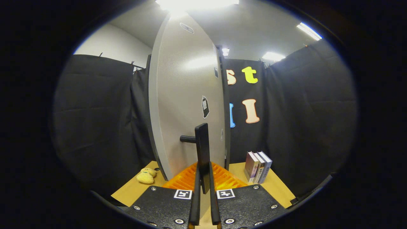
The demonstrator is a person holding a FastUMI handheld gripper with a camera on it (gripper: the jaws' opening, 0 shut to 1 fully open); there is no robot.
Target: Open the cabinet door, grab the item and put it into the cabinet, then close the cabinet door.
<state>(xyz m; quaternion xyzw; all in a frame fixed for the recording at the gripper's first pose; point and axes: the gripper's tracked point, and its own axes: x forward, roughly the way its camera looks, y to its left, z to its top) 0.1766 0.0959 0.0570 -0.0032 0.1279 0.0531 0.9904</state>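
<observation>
Claw (203, 181) fingers were clamped on the door handle (202, 152), the cabinet door (187, 105) looked mid-swing, and the plush toy (146, 175) lay on the table (133, 190), left of the cabinet, seemingly not yet stowed.

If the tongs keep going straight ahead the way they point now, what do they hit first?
The tongs are already shut on the handle. Straight on, they would push it into the cabinet door right behind it, though how far apart the two are is hard to judge.
</observation>
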